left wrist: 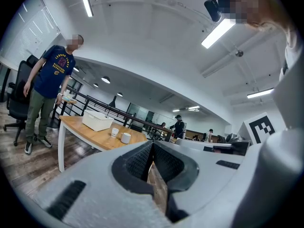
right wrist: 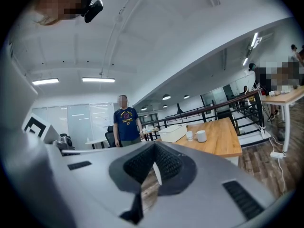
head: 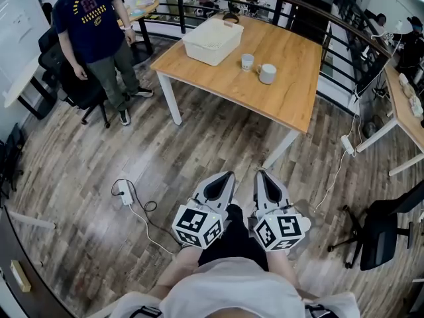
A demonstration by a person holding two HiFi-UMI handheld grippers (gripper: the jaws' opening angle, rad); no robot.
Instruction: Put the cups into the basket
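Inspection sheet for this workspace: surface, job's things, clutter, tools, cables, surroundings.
Surface: wooden table, mostly bare.
Job's things: white basket near the far edge; small cup and mug outside it.
Clutter: small dark item behind the basket, unclear.
Tools: left tool and right tool shut, empty, over the floor short of the table.
Cables: white adapter and its cable on the floor; power strip beside the table.
Surroundings: standing person, office chair, railing.

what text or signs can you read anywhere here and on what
shirt: yellow print across the chest, too small and blurred to read
left cube, right cube: black and white square markers, no words
small cup, mug, basket: no legible print
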